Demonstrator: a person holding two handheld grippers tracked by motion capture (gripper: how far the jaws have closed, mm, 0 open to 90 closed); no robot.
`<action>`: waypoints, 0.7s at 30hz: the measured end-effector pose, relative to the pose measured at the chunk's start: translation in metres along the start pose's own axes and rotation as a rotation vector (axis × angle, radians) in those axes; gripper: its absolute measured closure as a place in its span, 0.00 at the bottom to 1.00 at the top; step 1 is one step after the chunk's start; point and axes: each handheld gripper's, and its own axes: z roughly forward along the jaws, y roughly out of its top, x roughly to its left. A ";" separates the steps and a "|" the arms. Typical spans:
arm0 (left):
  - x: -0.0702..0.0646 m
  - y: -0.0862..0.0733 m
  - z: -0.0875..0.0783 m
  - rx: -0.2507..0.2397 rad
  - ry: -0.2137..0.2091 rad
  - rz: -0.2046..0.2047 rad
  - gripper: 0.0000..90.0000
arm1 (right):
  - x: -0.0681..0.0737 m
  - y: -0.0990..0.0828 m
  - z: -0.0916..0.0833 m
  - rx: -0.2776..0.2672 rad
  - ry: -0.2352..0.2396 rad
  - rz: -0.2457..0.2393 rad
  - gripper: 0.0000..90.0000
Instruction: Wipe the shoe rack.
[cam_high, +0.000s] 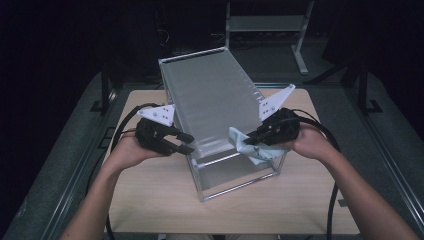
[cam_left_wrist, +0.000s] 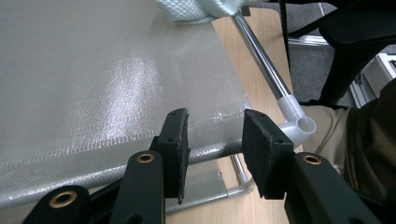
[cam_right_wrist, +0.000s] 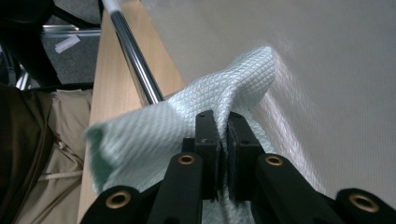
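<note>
A metal-tube frame (cam_high: 235, 187) with a pale glossy sheet (cam_high: 215, 100) stretched over its sloping top stands on the wooden table (cam_high: 150, 200). My right gripper (cam_high: 246, 141) is shut on a pale green cloth (cam_high: 236, 136) at the sheet's near right edge. In the right gripper view the cloth (cam_right_wrist: 210, 102) bunches out of the shut gripper (cam_right_wrist: 223, 119) against the sheet (cam_right_wrist: 327, 70). My left gripper (cam_high: 191, 143) is open at the sheet's near left edge. In the left gripper view the sheet's hem (cam_left_wrist: 93, 172) runs behind the open gripper (cam_left_wrist: 215, 121), untouched by the pads.
A chrome tube (cam_left_wrist: 261, 56) ends in a white corner joint (cam_left_wrist: 299, 123) on the frame. Bare table shows in front of the frame and to both sides. A metal stand (cam_high: 300, 50) is on the dark floor beyond the table. Cables (cam_high: 330, 200) trail from both grippers.
</note>
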 end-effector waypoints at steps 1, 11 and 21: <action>0.000 -0.001 0.000 -0.006 -0.002 -0.004 0.66 | 0.001 0.003 0.001 -0.016 0.011 -0.016 0.93; 0.001 -0.003 -0.001 -0.009 -0.014 -0.013 0.66 | 0.017 0.038 0.040 -0.066 0.147 -0.092 0.93; 0.002 -0.001 -0.002 0.006 -0.023 -0.010 0.67 | 0.014 0.035 0.032 -0.050 0.162 -0.093 0.93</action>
